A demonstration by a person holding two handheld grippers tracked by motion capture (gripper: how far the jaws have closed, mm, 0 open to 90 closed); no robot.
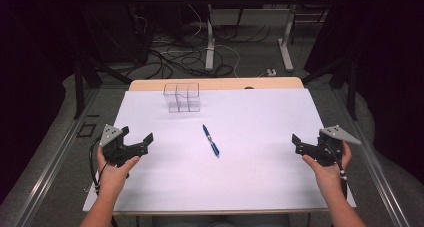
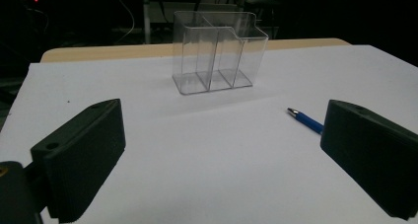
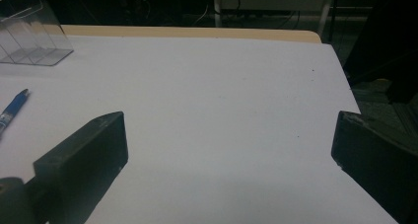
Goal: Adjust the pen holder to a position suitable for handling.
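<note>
Both grippers being held low at table edges, jaws spread, nothing gripped: L gripper (image 1: 136,141) at 8 o'clock, R gripper (image 1: 300,143) at 4. Looks like ready pose.

Blue pen (image 1: 211,140) lying flat at centre, well apart from both.

Clear organiser (image 1: 182,97) standing upright at 12, compartments empty; prob. being kept as pen's destination.

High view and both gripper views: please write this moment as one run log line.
left gripper: open, empty | right gripper: open, empty | blue pen: flat on table, untouched | clear organizer: upright, empty
</note>
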